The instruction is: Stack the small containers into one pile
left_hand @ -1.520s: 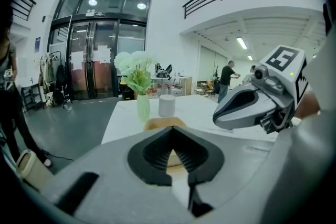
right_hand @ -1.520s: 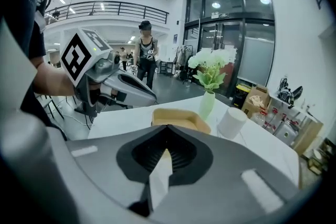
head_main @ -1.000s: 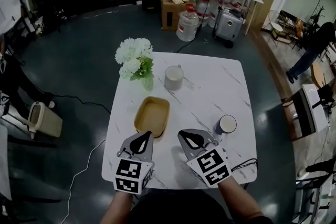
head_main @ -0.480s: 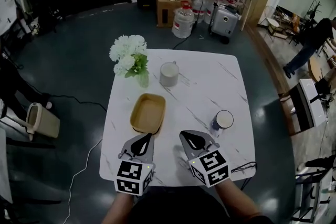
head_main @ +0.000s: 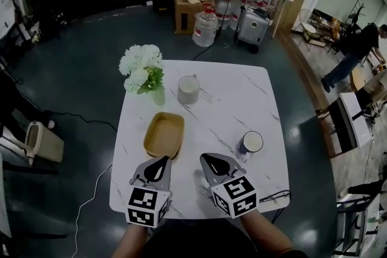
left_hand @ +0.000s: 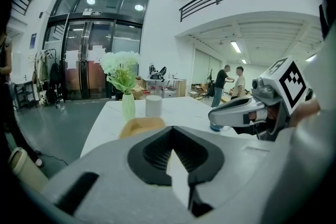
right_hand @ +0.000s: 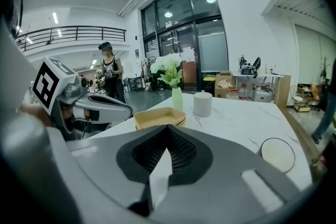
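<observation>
A tan rectangular container lies left of centre on the white marble table; it also shows as the tan container and the tan container. A white cup stands behind it. A dark blue cup with a white inside stands at the right. My left gripper is shut and empty, just short of the tan container's near edge. My right gripper is shut and empty, left of the blue cup. Both pairs of jaws meet in the gripper views, left gripper, right gripper.
A vase of white flowers stands at the table's far left corner. Beyond the table are cardboard boxes, water jugs and a silver case. A person stands at the far right. A bin sits on the floor, left.
The head view has shifted, so the table sits a little further left and higher in it. Both grippers stay shut at the near edge. No container has moved.
</observation>
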`<state>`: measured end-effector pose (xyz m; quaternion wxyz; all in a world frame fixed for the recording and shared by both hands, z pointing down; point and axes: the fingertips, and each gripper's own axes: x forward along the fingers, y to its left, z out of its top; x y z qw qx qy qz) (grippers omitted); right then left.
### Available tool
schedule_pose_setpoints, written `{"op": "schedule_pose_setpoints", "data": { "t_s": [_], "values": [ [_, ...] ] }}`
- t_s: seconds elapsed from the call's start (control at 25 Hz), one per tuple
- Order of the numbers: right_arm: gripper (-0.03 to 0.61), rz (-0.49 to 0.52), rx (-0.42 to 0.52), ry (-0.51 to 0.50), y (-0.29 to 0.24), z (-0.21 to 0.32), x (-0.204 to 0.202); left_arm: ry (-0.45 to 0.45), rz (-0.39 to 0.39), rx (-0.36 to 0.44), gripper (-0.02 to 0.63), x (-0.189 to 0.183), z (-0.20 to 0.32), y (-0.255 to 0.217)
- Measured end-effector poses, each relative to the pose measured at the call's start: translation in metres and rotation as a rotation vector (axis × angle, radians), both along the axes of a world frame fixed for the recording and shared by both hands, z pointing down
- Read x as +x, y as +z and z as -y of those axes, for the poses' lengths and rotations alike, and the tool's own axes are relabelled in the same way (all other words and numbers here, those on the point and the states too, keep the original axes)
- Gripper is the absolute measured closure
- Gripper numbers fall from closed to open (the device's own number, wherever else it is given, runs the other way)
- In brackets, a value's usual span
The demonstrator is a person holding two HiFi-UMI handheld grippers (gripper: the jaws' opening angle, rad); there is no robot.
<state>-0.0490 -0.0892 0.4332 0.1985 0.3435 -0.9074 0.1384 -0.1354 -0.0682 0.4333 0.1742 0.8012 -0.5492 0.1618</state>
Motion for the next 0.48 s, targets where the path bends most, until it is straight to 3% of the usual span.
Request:
{"op": "schedule_pose_setpoints", "data": {
  "t_s": [0.48],
  "values": [
    [0.580,0.021,-0.005,0.015,-0.0045,0.0072,-0.0001,0.001,0.001,0.009,0.618,-0.0018,0.0073,-0.0047]
  ]
}}
